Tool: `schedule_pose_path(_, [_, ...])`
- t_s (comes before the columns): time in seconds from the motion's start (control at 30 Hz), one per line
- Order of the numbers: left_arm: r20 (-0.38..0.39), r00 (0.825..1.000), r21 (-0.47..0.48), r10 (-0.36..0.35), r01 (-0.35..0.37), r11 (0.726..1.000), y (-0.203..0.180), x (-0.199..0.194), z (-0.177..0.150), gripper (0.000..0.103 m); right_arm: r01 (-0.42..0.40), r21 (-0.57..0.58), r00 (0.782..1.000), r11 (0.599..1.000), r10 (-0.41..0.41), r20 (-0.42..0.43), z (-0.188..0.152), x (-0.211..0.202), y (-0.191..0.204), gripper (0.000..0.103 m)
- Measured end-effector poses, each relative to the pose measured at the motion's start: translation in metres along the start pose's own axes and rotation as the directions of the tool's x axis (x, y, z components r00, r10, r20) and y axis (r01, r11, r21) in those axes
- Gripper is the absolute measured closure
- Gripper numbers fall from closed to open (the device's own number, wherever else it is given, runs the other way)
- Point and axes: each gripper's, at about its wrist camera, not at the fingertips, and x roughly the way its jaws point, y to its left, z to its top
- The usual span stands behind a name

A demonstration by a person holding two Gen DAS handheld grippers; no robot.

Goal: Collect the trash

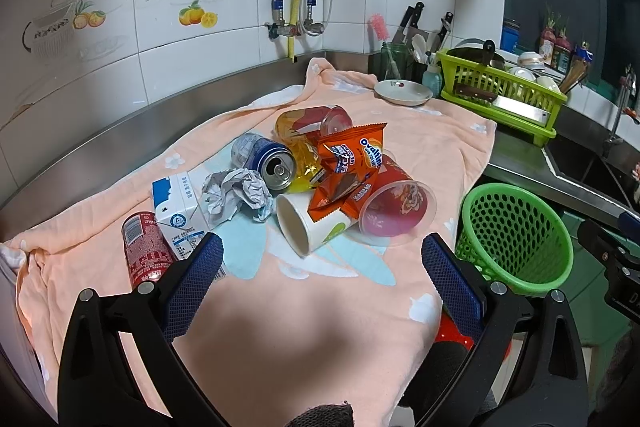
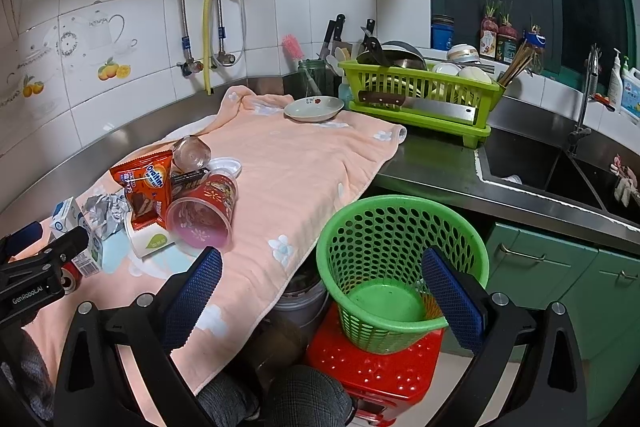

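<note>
Left gripper (image 1: 322, 259) gapes wide, empty, over the trash pile (image 1: 320, 171); right gripper (image 2: 322, 267) likewise, beside green basket (image 2: 400, 267)

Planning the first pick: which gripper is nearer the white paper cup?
Left. The left gripper hovers just short of the white paper cup; the right gripper sits off to the cup's right.

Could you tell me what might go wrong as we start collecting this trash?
The wrapper lies across the paper cup and plastic cup, so pulling one may scatter the others. The open can could dribble onto the towel. The bin sits below the counter edge on a stool, so drops may miss.
</note>
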Motion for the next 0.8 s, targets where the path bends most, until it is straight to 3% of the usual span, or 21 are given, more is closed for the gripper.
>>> schedule_pose_path(0.8, [0.003,1.000,0.005,-0.012,0.012,1.000,-0.0031,-0.0005,0.0015,0.005,0.011,0.005,1.000,1.000,-0.011,0.003,0.0016,-0.0040,-0.0024,0.006])
